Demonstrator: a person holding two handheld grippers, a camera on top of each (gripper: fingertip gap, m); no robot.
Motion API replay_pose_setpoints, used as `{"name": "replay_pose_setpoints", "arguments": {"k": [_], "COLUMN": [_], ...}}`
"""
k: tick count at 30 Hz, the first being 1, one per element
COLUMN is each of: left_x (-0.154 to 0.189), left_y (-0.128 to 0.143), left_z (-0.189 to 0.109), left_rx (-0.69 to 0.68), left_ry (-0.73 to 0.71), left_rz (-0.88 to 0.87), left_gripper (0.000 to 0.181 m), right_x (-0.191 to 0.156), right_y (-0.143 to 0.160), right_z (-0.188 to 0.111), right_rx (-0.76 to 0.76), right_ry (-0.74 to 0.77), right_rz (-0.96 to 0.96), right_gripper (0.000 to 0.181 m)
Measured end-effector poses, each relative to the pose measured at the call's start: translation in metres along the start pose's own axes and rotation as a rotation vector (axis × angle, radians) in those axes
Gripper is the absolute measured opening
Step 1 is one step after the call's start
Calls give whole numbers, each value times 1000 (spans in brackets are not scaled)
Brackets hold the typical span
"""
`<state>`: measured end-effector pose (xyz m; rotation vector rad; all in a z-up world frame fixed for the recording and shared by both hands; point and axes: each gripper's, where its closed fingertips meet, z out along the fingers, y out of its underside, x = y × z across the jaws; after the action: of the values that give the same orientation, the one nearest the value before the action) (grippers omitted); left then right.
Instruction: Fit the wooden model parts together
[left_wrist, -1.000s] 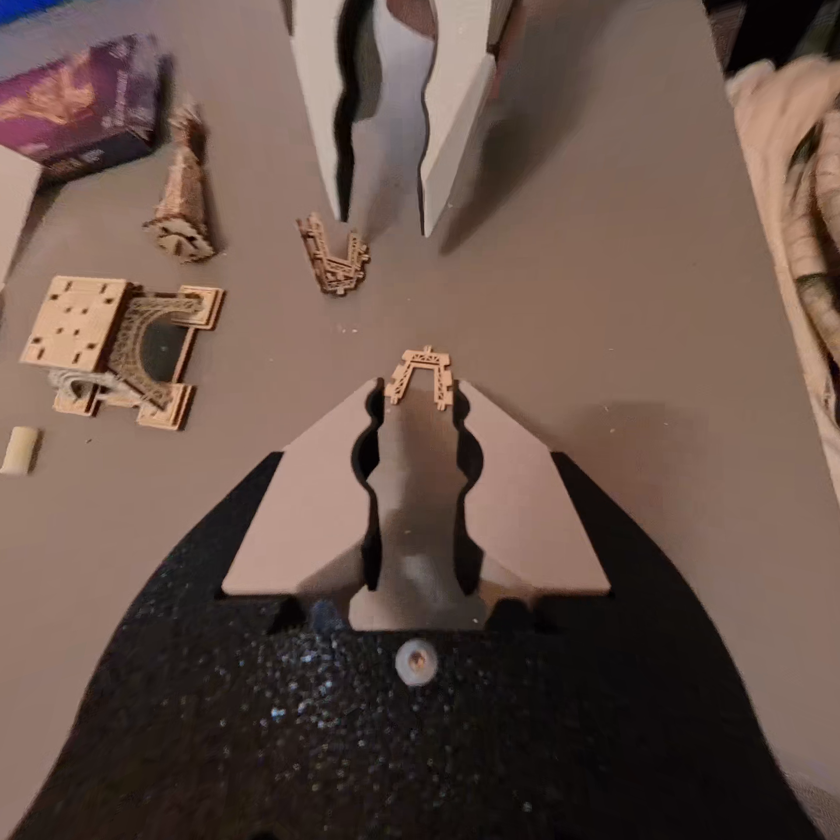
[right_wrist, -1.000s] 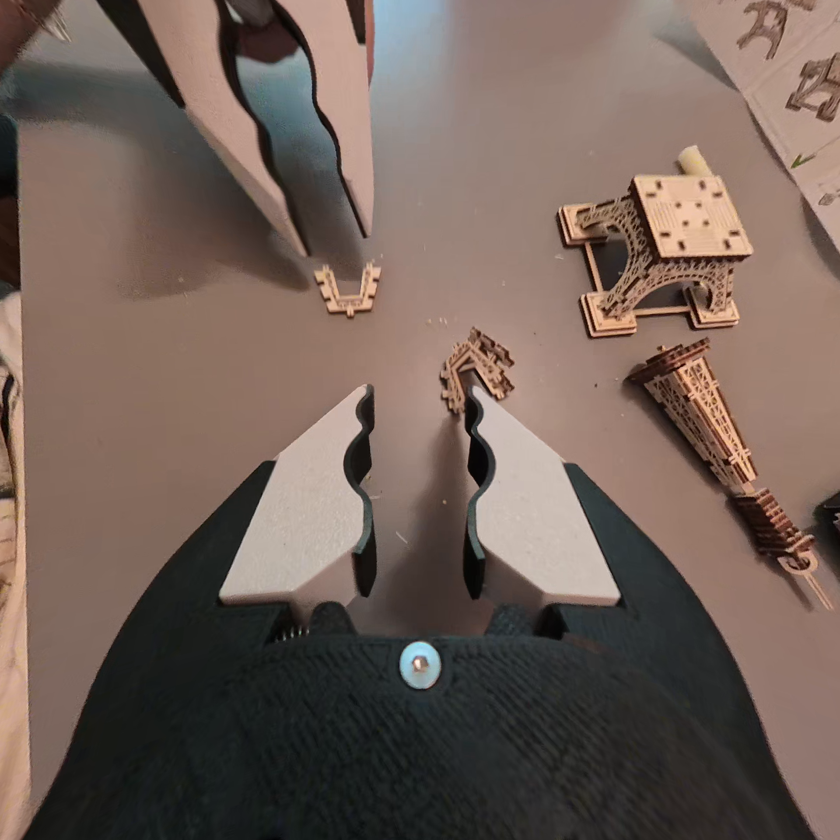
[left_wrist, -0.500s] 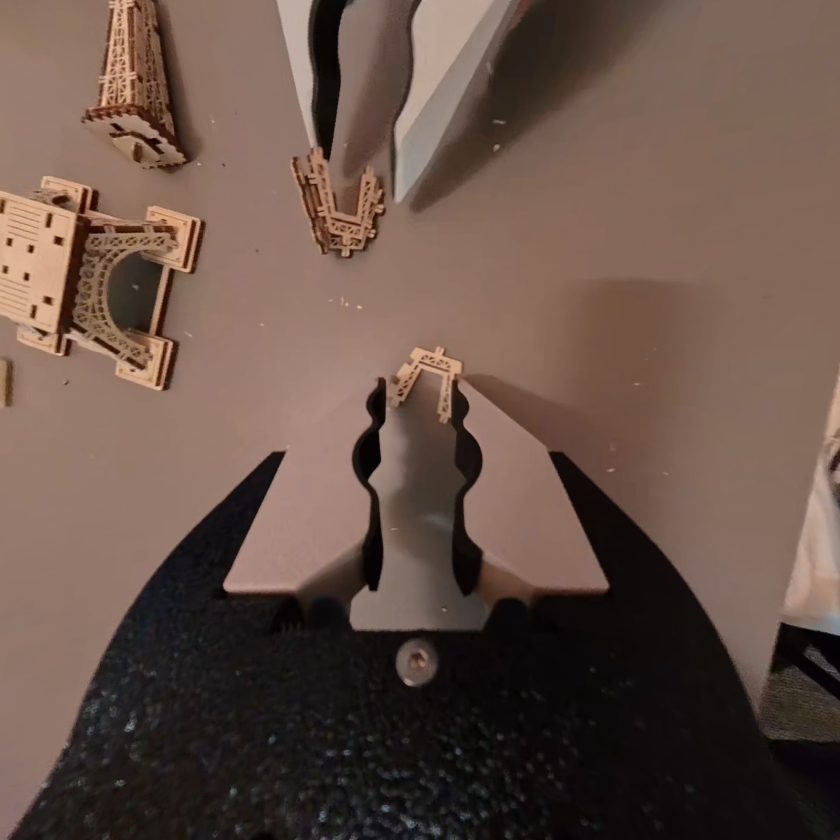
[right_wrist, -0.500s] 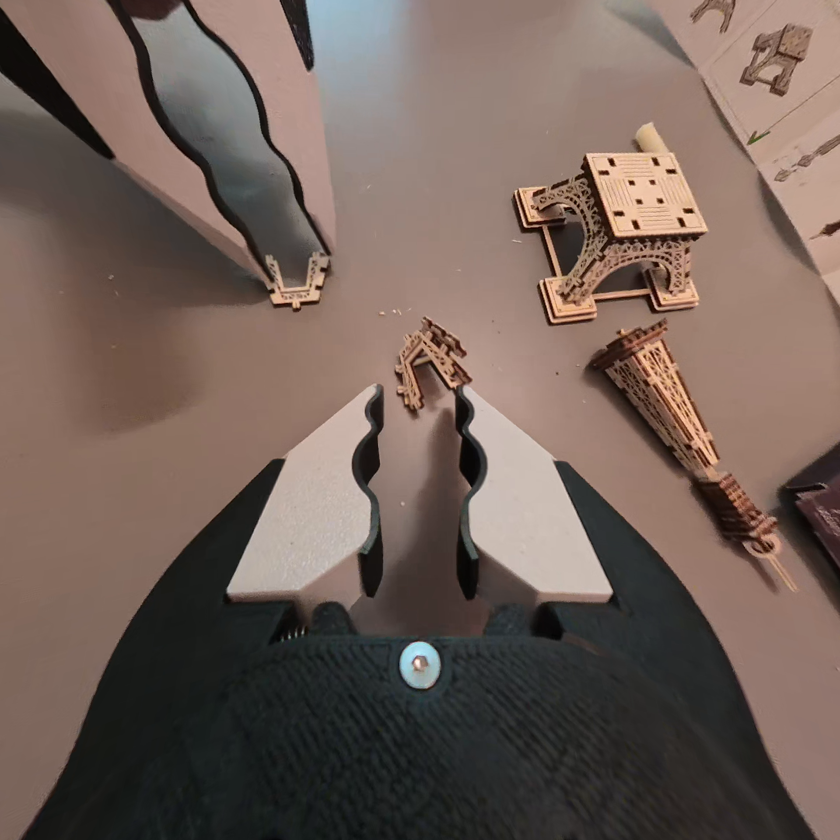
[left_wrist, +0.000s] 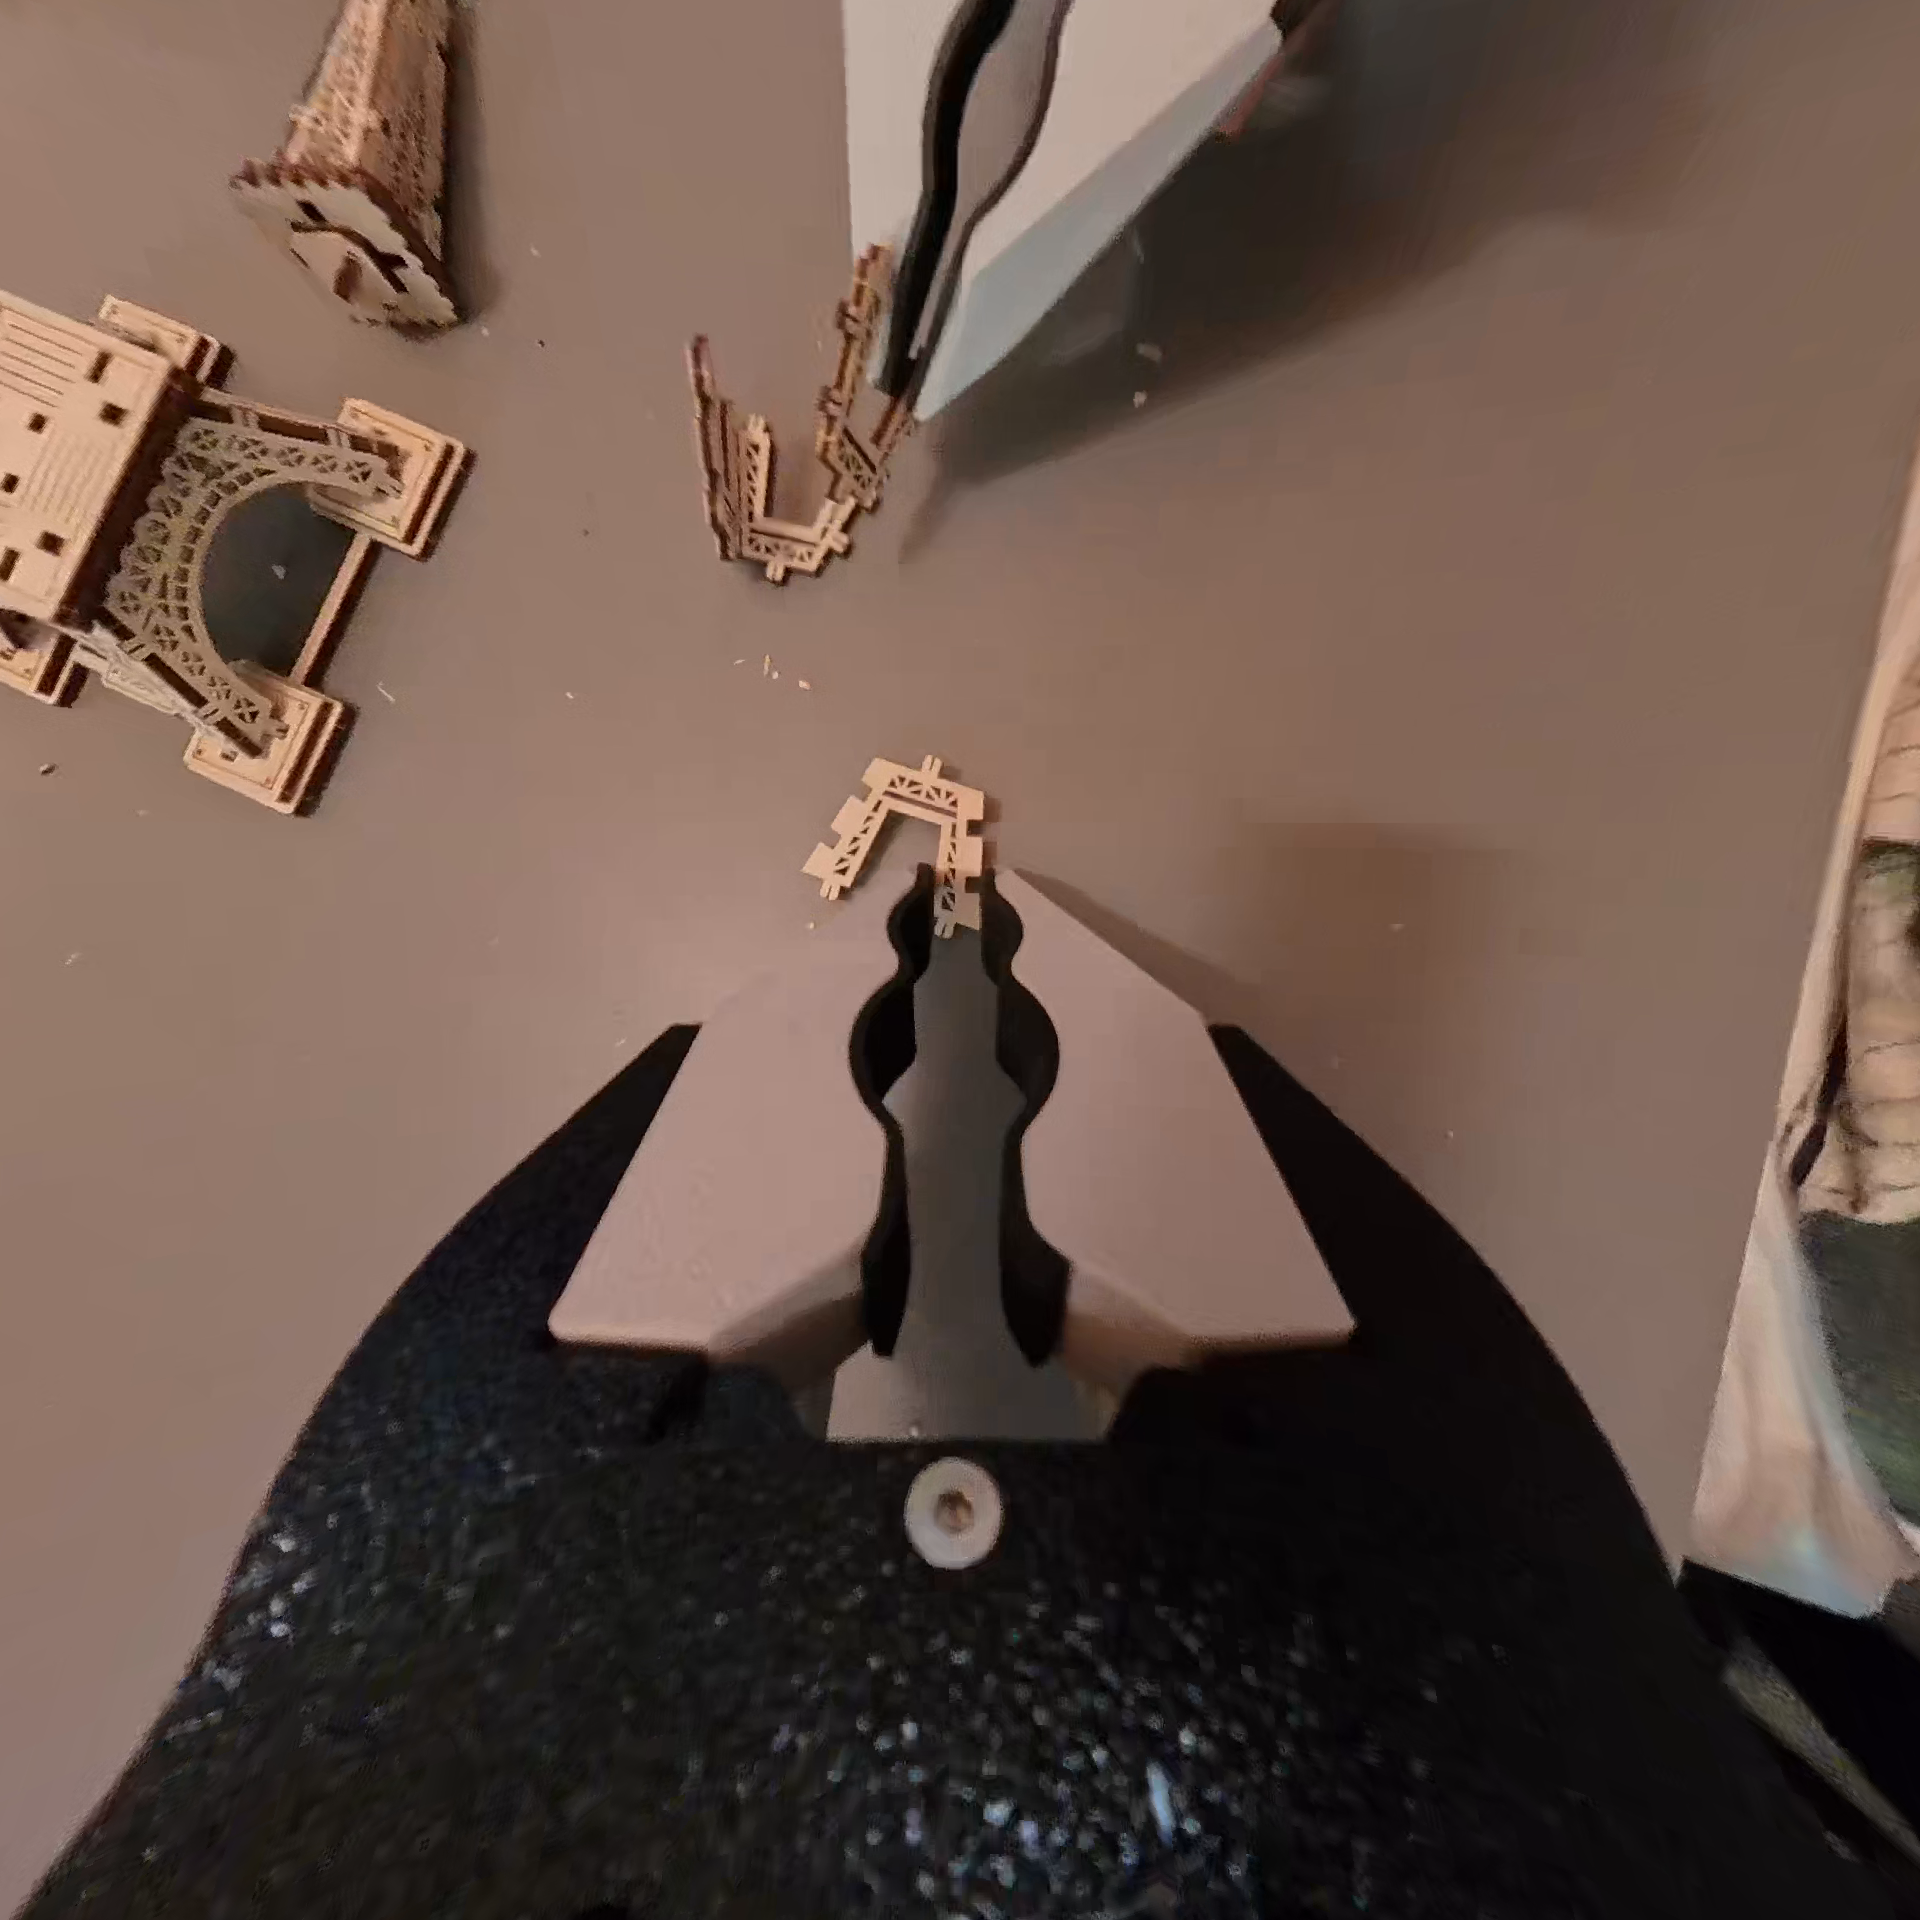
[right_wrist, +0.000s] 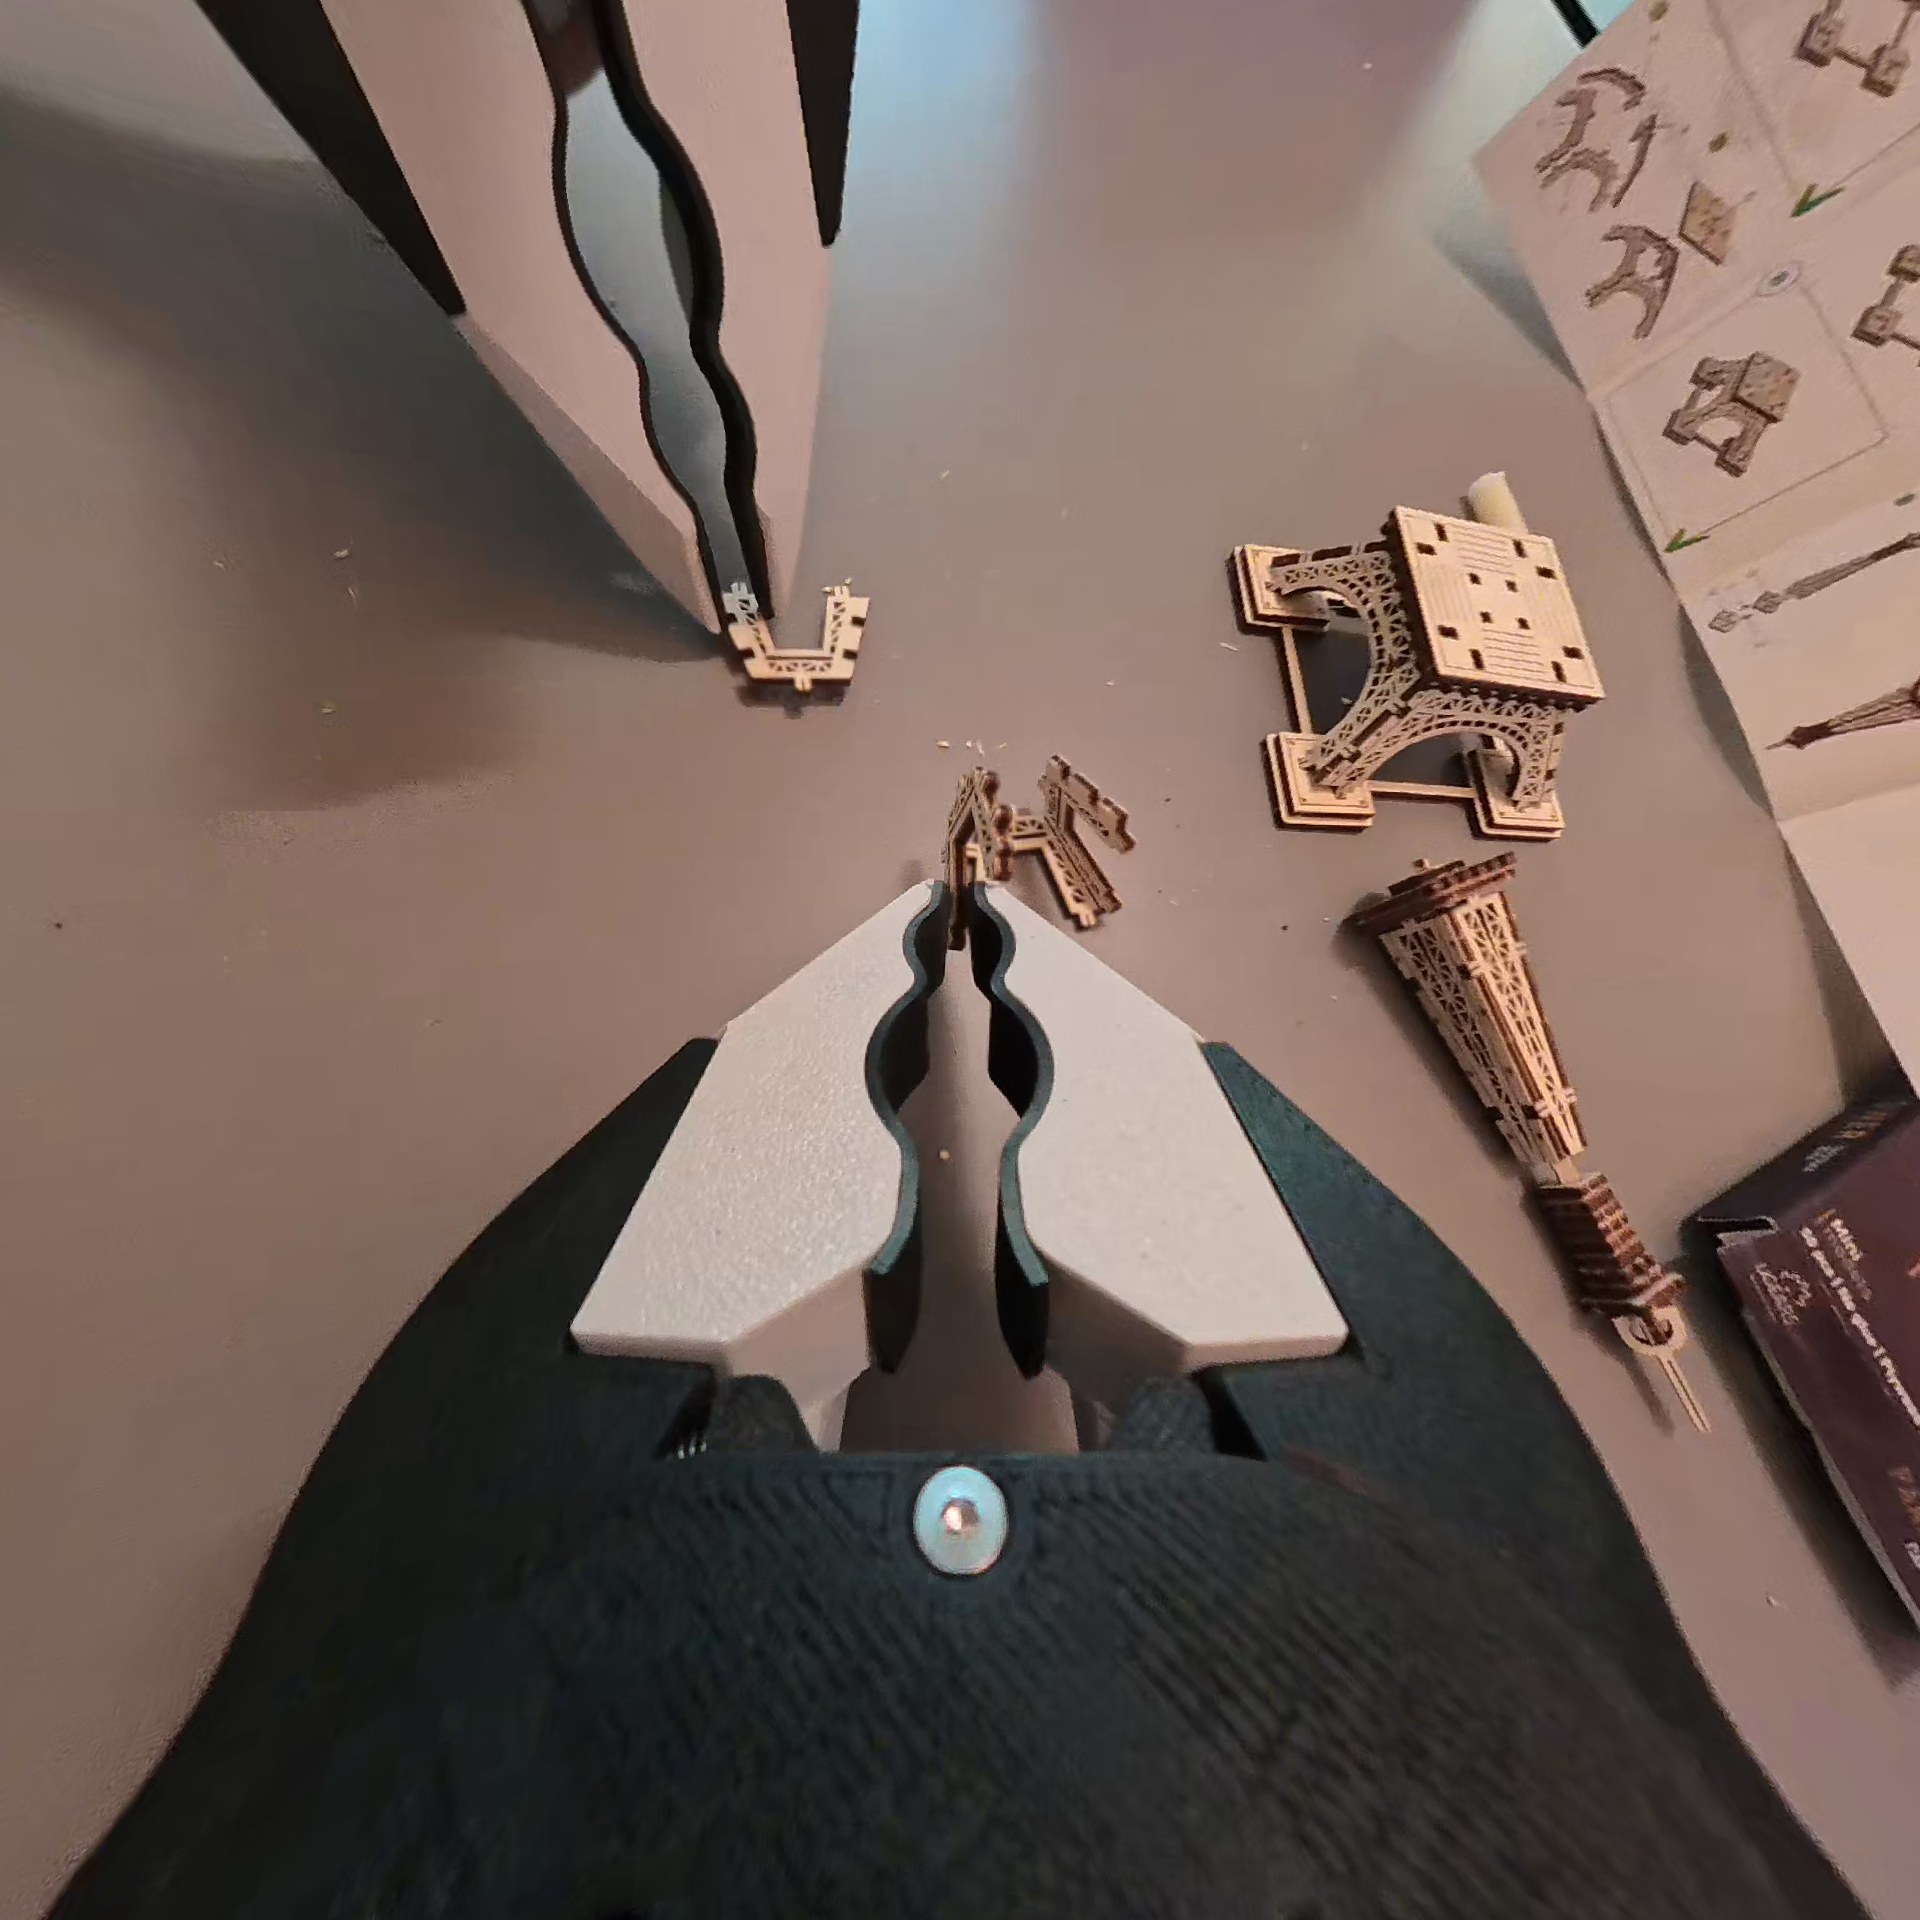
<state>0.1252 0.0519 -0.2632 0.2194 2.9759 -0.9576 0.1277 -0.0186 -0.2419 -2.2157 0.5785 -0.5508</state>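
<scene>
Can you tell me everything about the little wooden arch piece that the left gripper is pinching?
The little arch piece is a flat, pale wooden cutout with lattice patterns, shaped like a small arch with two legs, a crossbar and notched tabs along its edges. The left gripper is shut on the tip of one leg; the other leg sticks out free. It is at the grey table, though I cannot tell whether it rests on it. It sits apart from the other wooden parts.

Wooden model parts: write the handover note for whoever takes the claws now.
Left claw: shut on one leg of the small flat wooden arch piece.
Right claw: shut on the partly joined wooden lattice sub-assembly.
On the grey table: arched wooden tower base, tapered wooden spire section lying on its side.
Done: both pieces gripped. Left: join them, then fit base and spire.
</scene>
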Motion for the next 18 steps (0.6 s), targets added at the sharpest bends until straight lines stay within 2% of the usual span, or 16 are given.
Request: {"name": "replay_pose_setpoints", "arguments": {"k": [1, 5, 8, 10, 12, 13, 15, 17, 18], "left_x": [1, 3, 12, 16, 19, 21, 28, 41, 45], "left_y": [-3, -20, -32, -40, -48, -53, -69, -88, -97], "left_z": [-2, -15, -23, -27, -30, -32, -42, -59, -66], "left_rx": [42, 244, 383, 451, 507, 542, 653, 811, 880], "left_ry": [14, 76, 187, 253, 299, 325, 391, 500, 547], "left_rz": [-14, -41, -70, -81, -88, -82, -59, -39, -39], "left_gripper": [6, 7, 7, 7, 7, 7, 7, 6, 6], "right_x": [1, 2, -11, -9, -17, -11, 3, 1, -8], "right_y": [0, 7, 25, 28, 32, 32, 17, -25, -50], "right_z": [-3, -23, -30, -32, -39, -43, -51, -56, -58], "right_rx": [5, -34, -145, -143, -150, -140, -47, 186, 333], "right_ry": [-3, -28, -110, -115, -205, -179, -109, -128, -193], "right_rz": [9, 48, 86, 150, 217, 231, 235, 248, 251], "right_gripper": [1, 1, 20, 22, 34, 39, 43, 40, 39]}}
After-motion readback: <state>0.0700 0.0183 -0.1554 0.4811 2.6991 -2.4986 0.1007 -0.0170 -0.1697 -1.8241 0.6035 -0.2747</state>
